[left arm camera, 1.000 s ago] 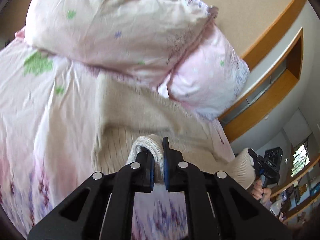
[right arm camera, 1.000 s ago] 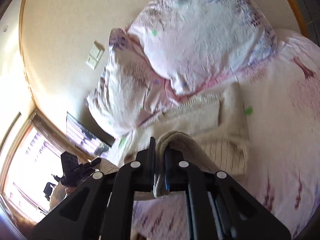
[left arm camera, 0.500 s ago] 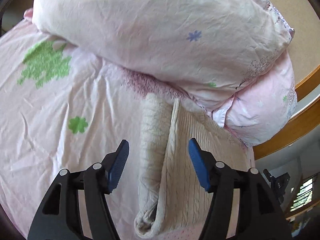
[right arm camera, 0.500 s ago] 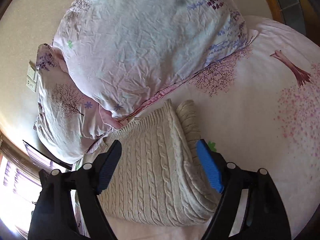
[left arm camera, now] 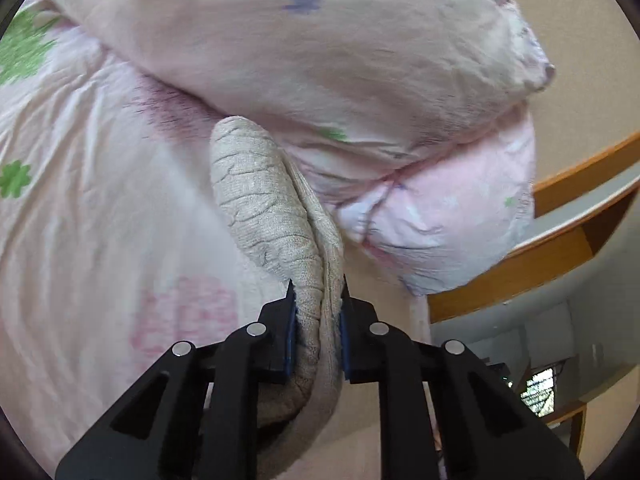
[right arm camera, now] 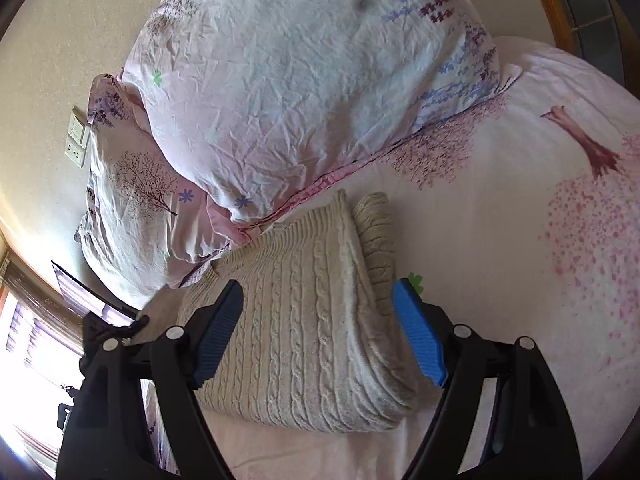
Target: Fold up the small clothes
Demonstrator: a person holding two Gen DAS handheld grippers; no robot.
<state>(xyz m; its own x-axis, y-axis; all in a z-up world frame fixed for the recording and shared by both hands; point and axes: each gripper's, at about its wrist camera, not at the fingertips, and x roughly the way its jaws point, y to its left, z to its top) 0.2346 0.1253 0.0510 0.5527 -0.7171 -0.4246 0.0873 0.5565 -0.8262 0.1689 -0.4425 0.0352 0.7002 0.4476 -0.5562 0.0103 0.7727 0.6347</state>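
Your left gripper (left arm camera: pixel 318 312) was clamped on the cream cable-knit sweater (left arm camera: pixel 264 208), its two blue-padded fingers pressed against a thick doubled edge of the knit from either side. From that camera the sweater ran away from the fingers as a narrow rolled ridge, reaching up to the lower edge of the big floral pillow (left arm camera: pixel 304 48). A second, pinker pillow (left arm camera: pixel 452 216) lay under it to the right, and the pink printed bedsheet (left arm camera: pixel 92 208) spread out to the left of the knit.

Your right gripper (right arm camera: pixel 318 332) stood wide open, holding nothing, with the blue pads (right arm camera: pixel 420 336) spread to either side of the sweater (right arm camera: pixel 304 328) and above it. In that view the sweater lay folded into a compact block on the bedsheet (right arm camera: pixel 520 216), cable pattern up, with a ribbed cuff or sleeve end sticking out along its right side. Its far edge sat just against the seam of the large pillow (right arm camera: pixel 304 80). The smaller pillow (right arm camera: pixel 136 200) leaned to the left, near a wall outlet (right arm camera: pixel 78 142).
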